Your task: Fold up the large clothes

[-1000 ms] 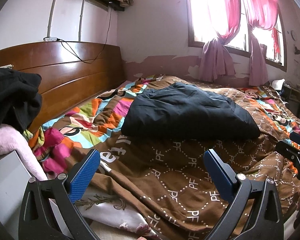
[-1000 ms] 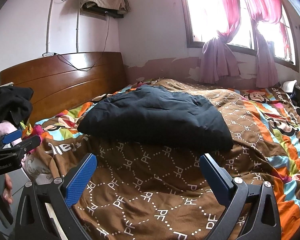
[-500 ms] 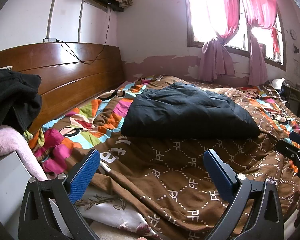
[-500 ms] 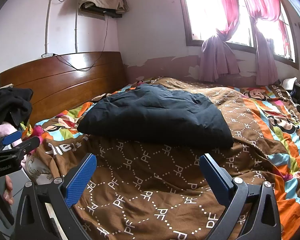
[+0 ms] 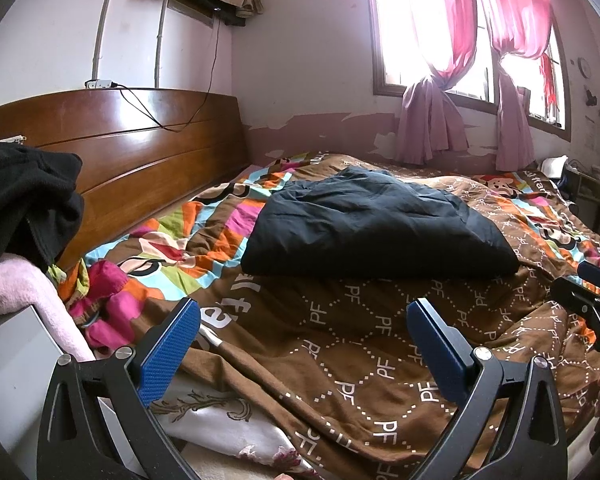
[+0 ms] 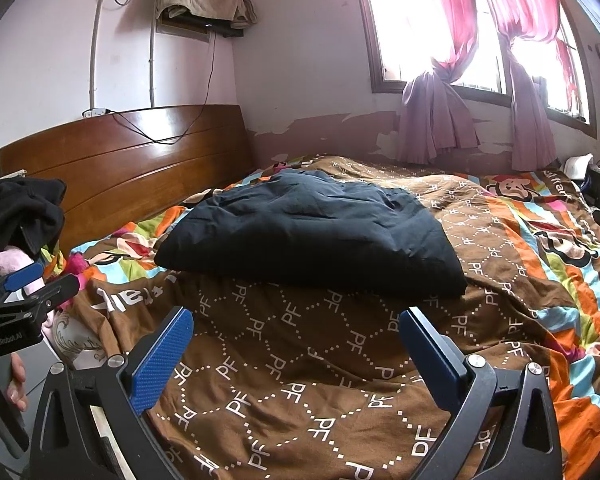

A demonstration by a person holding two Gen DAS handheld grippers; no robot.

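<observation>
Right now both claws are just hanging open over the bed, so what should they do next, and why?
Probably reach forward to the near edge of the dark garment. It lies bunched on the quilt, untouched, and both the left gripper and the right gripper are open, empty and short of it.

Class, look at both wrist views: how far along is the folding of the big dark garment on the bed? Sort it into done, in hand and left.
Done: the dark garment already lies as a compact folded bundle on the patterned quilt.
In hand: nothing; the left tool and right tool are both open, short of it.
Left: perhaps the black clothes heaped at the left, which look unfolded.
</observation>
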